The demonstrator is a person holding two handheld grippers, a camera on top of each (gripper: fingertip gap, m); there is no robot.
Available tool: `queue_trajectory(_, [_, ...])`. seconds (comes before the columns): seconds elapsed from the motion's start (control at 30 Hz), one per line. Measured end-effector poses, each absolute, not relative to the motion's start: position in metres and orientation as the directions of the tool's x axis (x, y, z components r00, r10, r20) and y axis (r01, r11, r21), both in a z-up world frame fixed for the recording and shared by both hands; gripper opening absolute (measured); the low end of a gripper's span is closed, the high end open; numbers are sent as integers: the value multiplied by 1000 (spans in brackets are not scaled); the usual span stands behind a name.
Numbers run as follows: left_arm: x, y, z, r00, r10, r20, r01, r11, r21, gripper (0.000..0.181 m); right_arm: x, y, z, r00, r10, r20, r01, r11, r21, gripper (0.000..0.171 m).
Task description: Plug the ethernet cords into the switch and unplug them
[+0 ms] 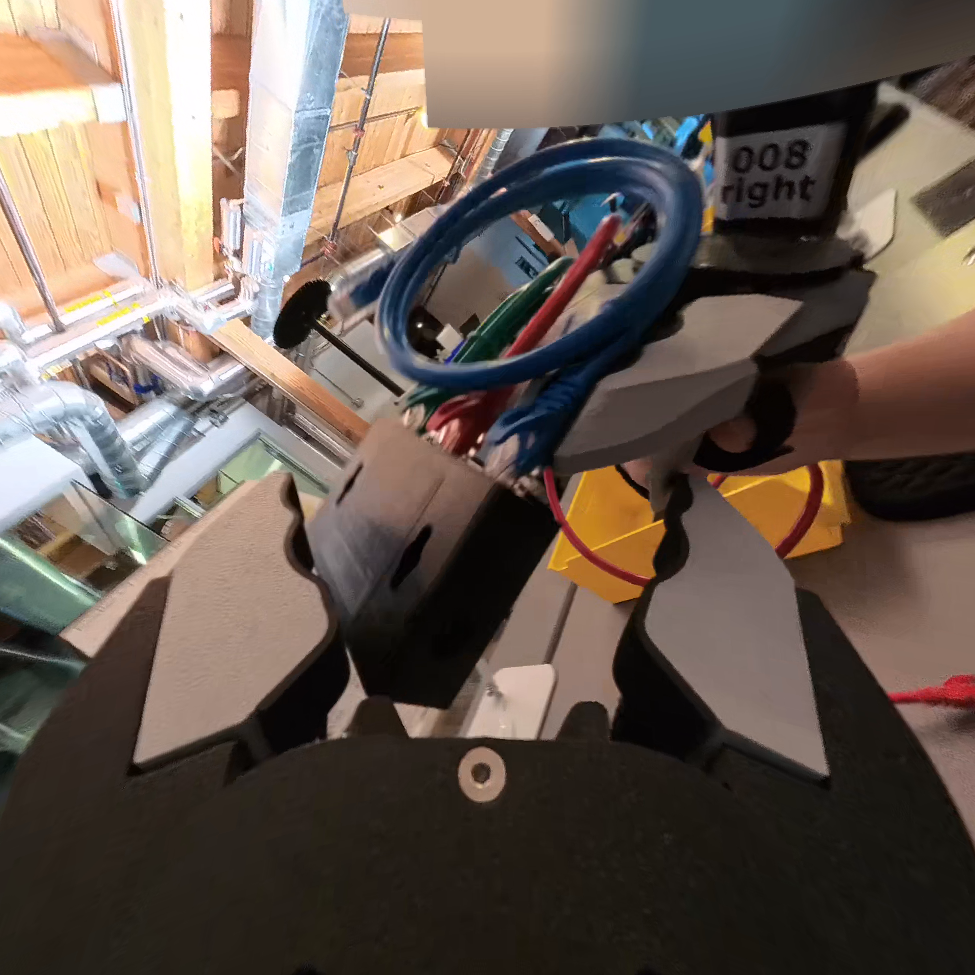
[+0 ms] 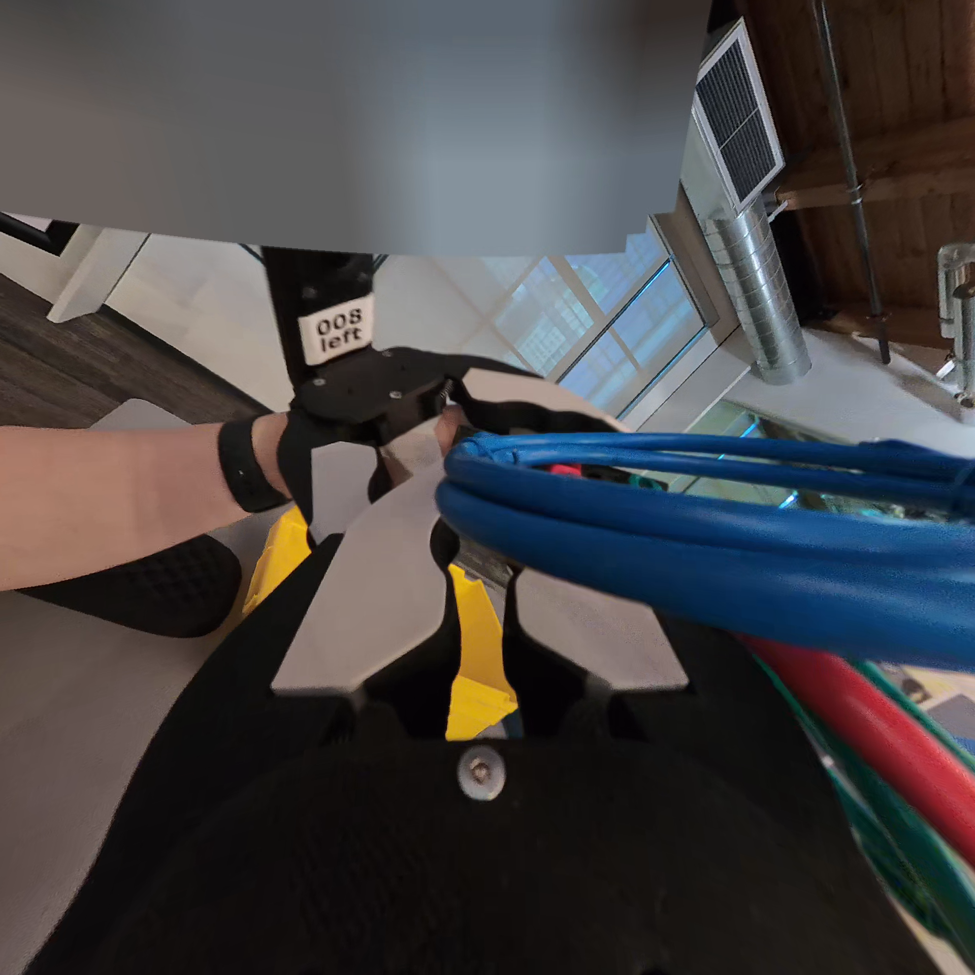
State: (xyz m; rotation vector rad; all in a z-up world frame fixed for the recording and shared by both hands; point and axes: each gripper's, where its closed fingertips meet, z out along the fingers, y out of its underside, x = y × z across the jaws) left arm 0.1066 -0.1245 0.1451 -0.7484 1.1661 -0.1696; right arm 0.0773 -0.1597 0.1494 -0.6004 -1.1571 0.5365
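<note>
The black switch point(image 1: 390, 527) is up off the table and tilted. It lies between the wide-open fingers of my left gripper point(image 1: 483, 490), against the left finger, with a gap to the right one. Blue point(image 1: 543, 417), red point(image 1: 464, 422) and green plugs sit in its far face. The coiled blue cord point(image 1: 464, 372) loops above, its free clear plug point(image 1: 364, 285) at the upper left. My right gripper point(image 1: 559, 453) reaches in from the right. In its own view it point(image 2: 477, 548) is closed to a narrow gap at the blue plug, and the blue coil point(image 2: 686, 554) drapes over its right finger.
A yellow bin point(image 1: 622, 543) stands on the grey table point(image 1: 897, 580) just beyond the switch, with a red cord loop point(image 1: 575, 554) hanging in front of it. A red cord end point(image 1: 944, 691) lies at the right edge. A black ribbed object point(image 2: 158, 585) sits by the bin. My two grippers' fingertips are within a few centimetres of each other.
</note>
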Motion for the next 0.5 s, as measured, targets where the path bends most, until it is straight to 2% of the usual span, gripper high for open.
queue_trajectory(0.07, [108,-125,145,412,-431,-803,-301,767,-567,129,77,-156,147,303,691,657,-86,706,-703,13])
queue_trajectory(0.17, [106,-122,147,437,-475,-764,-286,731,-619,133,80,-160,151,314,678,665,-125,724,-679,12])
queue_trajectory(0.33, [97,-118,146,438,-587,-681,-216,667,-713,135,83,-168,154,332,611,719,-94,779,-619,12])
queue_trajectory(0.4, [91,-109,143,453,-532,-715,-277,679,-680,133,84,-170,156,330,605,725,-91,785,-613,12])
queue_trajectory(0.5, [81,-90,140,469,-343,-814,-461,691,-557,126,85,-170,158,332,610,720,-92,780,-619,12])
